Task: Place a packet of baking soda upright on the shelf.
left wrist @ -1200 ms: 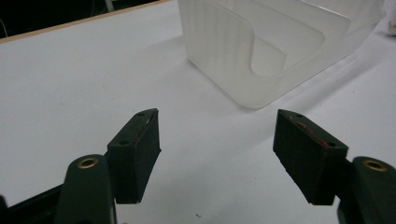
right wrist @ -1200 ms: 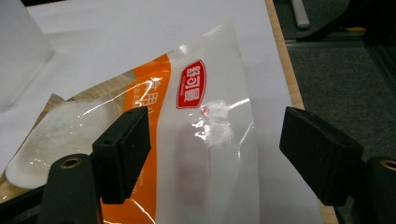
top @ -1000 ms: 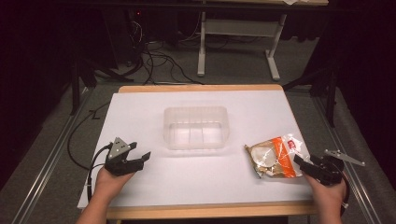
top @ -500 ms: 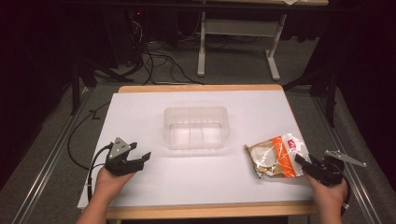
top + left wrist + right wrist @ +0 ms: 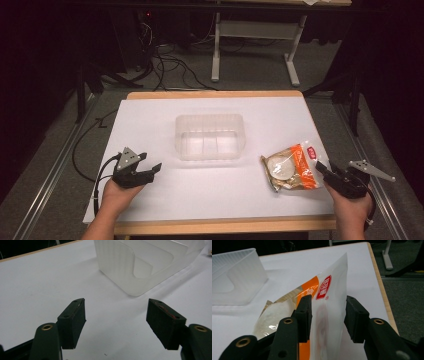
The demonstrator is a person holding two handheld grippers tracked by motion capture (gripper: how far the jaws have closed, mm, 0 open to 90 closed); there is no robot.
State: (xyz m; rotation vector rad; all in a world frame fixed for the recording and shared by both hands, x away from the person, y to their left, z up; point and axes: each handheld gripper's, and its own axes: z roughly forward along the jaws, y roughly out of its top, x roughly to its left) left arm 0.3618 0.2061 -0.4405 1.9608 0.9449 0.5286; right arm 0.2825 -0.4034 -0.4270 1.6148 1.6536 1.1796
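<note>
On the white table [image 5: 165,200], snack packet [image 5: 291,167] lies pointing toward right claw [image 5: 322,169].

A white sheet [image 5: 165,110] covers most of the wooden table [image 5: 215,94], whose pale edge shows along the far side and the near side. Near the middle of the sheet stands a clear plastic tub [image 5: 210,136], open at the top (its walls are cloudy, so the sheet shows through only faintly). Beyond the table, on the grey floor, black cables [image 5: 165,65] lie in a loose tangle, and just beside them rise the light metal legs of another desk [image 5: 255,45]. The back of the room is dark.
</note>
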